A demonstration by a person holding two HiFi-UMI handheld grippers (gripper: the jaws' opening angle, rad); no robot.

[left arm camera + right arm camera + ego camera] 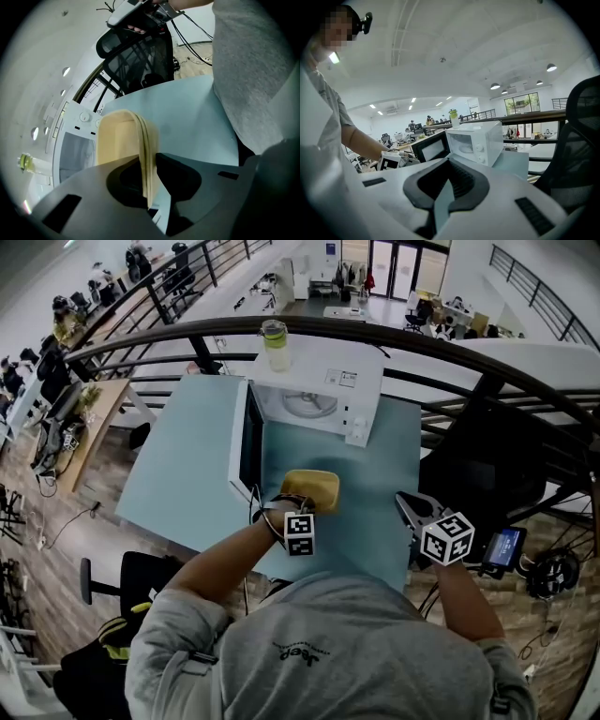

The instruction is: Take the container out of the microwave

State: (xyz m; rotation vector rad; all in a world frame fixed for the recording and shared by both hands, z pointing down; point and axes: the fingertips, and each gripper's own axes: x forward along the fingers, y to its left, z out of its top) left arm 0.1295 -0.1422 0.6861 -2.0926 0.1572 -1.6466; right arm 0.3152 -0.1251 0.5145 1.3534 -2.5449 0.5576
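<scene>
**Container** [311, 488]: pale yellow, opaque and rectangular with rounded corners. Its top looks plain and flat from the head view. The left gripper view shows a rim edge in thin stacked layers. It is outside the microwave [319, 390], in front of the open cavity and over the table [187, 474]. Whether it rests on the table cannot be told.

**Left gripper** [298, 507]: points steeply down, with its jaws closed on the container's near wall, one pad on each side.

**Right gripper** [409, 505]: held to the right and well apart from the container. Its jaws are drawn together at the tips with nothing between them.

**Microwave**: white, standing at the far edge of the table. Its door [248, 442] is swung wide to the left, and a glass plate [309, 404] lies inside.

**Bottle** [275, 343]: clear with a green cap, standing upright on the microwave's top.

**Table**: light blue.
</scene>
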